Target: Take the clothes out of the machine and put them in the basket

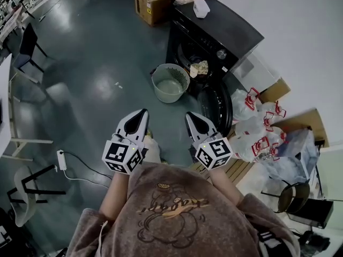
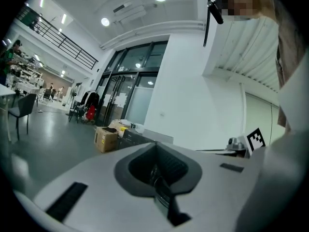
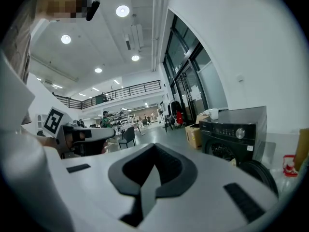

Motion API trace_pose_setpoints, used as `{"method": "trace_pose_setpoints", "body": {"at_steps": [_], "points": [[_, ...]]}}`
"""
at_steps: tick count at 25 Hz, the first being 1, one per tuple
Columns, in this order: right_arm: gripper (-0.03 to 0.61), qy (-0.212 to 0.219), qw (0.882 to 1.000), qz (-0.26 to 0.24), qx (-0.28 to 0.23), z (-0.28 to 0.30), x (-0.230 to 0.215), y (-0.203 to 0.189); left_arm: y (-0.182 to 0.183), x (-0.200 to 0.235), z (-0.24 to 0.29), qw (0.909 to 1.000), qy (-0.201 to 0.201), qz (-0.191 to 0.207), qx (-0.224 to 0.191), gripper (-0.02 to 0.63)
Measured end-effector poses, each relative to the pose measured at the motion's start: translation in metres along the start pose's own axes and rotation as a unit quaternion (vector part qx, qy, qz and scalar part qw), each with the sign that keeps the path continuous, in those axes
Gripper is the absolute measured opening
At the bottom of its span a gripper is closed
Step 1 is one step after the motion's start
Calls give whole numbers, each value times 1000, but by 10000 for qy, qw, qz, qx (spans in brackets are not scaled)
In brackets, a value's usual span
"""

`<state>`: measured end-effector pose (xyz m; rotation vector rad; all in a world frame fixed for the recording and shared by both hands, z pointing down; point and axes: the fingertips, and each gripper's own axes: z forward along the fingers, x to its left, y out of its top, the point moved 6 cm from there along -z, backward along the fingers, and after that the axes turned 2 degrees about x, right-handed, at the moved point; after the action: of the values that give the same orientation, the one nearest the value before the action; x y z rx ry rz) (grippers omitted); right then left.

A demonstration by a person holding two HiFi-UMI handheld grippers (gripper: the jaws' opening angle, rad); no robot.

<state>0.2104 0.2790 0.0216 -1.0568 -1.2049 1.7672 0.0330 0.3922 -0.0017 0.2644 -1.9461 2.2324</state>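
A black washing machine stands at the upper right of the head view, its round door swung open. A beige garment hangs out of the drum opening. A pale green basket sits on the floor just in front of the machine. My left gripper and right gripper are side by side in front of my body, well short of the basket, both shut and holding nothing. The right gripper view shows the machine ahead to the right. The left gripper points level across the room.
A cardboard box stands behind the machine, and a white container rests on the machine's top. White plastic bags with red print are piled to the right of the door. Chairs and a power strip are at the left.
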Motion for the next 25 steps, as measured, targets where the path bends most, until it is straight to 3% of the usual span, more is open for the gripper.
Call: {"method": "trace_pose_setpoints", "body": {"at_steps": [12,25], "points": [[-4,-502,9986,92,101,89,-77,11,10,75,125,9988,-473,-6,158,6],[-3,-1339,9901,416,105,241,-179,74,70,193,316,9908,-1229,25,561,6]]}}
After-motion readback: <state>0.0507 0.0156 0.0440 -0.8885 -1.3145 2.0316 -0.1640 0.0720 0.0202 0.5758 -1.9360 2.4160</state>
